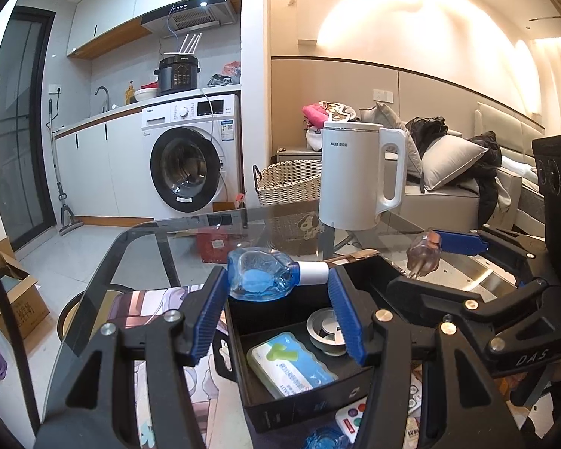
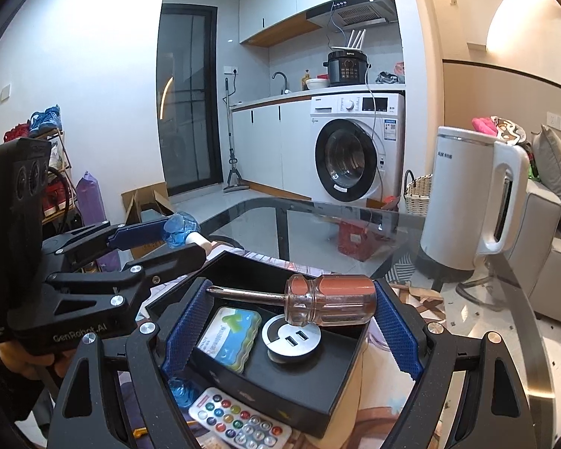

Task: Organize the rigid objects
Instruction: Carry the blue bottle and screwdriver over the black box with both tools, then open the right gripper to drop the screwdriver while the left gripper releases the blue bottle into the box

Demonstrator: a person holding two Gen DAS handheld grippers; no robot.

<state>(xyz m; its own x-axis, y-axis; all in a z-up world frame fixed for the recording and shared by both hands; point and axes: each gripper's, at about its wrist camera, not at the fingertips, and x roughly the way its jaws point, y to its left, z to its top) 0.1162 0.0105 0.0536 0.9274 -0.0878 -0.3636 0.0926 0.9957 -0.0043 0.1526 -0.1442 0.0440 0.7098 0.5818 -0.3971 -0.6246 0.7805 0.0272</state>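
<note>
**Two grippers, each loaded, above a black box**

Glass surface carries a black box, open at the top, with a kitchen and washer behind. Inside the box lie a teal-and-white pack and, just beside it, a round silver puck with two slots in its face.

Above the box's far end, the left gripper has its jaws clamped on a blue bottle. The bottle lies sideways between the blue pads, its white cap pointing toward the right pad.

The right gripper hangs over the box too, jaws clamped on a screwdriver. Its clear reddish handle sits across the jaws, one end against the right pad; the metal shaft runs left to the other pad. In the left wrist view the same tool shows small, its tip pointing down beside the box's right wall.

A remote with coloured buttons lies on the surface just in front of the box, touching its near wall or nearly so. A second blue plastic item shows at the box's near left corner, partly hidden by the gripper. A printed mat lies under the box.

Farther back on the surface stands a white kettle, upright, handle to the right. Behind it on the floor is a wicker basket, and to the right a sofa piled with cushions and dark clothes.
</note>
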